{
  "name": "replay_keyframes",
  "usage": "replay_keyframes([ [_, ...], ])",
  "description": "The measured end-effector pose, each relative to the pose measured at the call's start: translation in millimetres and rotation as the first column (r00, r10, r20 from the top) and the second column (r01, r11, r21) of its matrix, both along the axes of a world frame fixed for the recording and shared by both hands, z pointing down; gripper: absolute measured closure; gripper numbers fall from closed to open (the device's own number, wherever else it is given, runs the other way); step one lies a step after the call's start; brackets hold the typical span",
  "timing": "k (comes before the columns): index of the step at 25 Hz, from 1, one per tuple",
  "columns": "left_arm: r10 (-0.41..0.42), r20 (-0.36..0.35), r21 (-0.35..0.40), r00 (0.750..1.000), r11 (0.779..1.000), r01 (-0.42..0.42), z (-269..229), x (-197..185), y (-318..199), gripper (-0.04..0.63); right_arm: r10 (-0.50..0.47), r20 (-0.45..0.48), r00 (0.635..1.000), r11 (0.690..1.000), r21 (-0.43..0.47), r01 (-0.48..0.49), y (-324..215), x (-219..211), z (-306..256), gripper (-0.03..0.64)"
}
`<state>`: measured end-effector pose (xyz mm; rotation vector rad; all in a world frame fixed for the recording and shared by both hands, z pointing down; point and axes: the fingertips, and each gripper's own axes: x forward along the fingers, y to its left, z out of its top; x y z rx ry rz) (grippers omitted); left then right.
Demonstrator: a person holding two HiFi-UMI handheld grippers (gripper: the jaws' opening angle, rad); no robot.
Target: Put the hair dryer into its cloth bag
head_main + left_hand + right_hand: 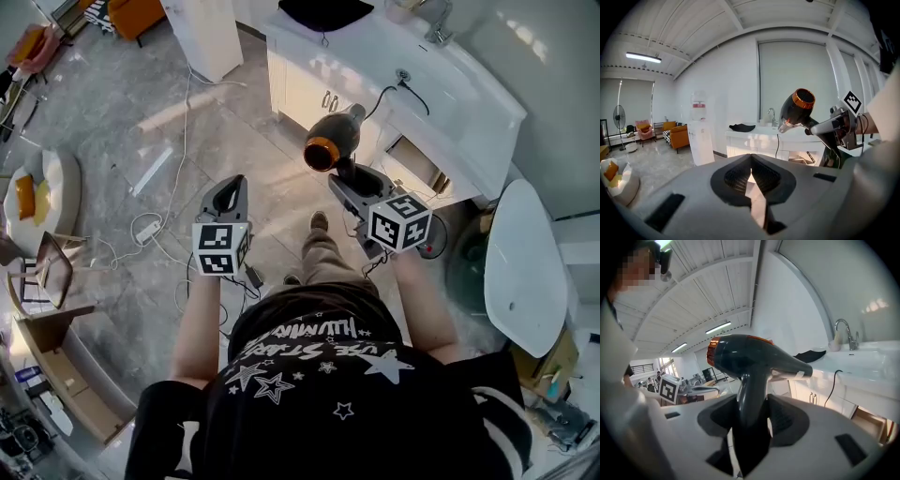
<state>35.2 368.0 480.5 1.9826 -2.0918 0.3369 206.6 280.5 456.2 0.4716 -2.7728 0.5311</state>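
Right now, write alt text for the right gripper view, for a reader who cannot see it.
The right gripper clamps its jaws on the handle of a dark hair dryer with an orange ring. Behind it, a white counter carries a faucet and a black cloth bag.

Head cam looks steeply down over the person [319,375] at the floor [103,169] and white vanity [375,49]. Both gripper cams sit low behind their jaws, facing that vanity. All three catch the hair dryer [333,141], closest in the right gripper view.
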Motion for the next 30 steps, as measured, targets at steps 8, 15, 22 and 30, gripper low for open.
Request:
replay_keyframes([
  [8, 0.008, -0.006, -0.015, 1.000, 1.000, -0.008, 7.1, -9.9, -23.5, 0.584, -0.002, 0.000, 1.000, 1.000, -0.021, 0.002, -23.6, -8.4, 5.7, 0.423],
  [15, 0.002, 0.017, -0.014, 1.000, 1.000, -0.002, -0.3, -37.8, -82.0, 0.584, -0.027, 0.024, 0.999, 0.999, -0.025, 0.027, -83.2, -35.2, 2.3, 0.423],
  [22, -0.027, 0.045, -0.002, 0.999, 1.000, 0.027, -16.1, -64.4, -153.0, 0.584, -0.049, 0.034, 0.998, 0.998, -0.027, 0.049, -159.4, -54.0, -1.1, 0.423],
  [30, -0.036, 0.070, -0.007, 0.997, 0.999, 0.037, -21.9, -75.3, -221.8, 0.584, -0.041, 0.052, 0.998, 0.998, -0.038, 0.043, -239.8, -59.0, -2.1, 0.423],
])
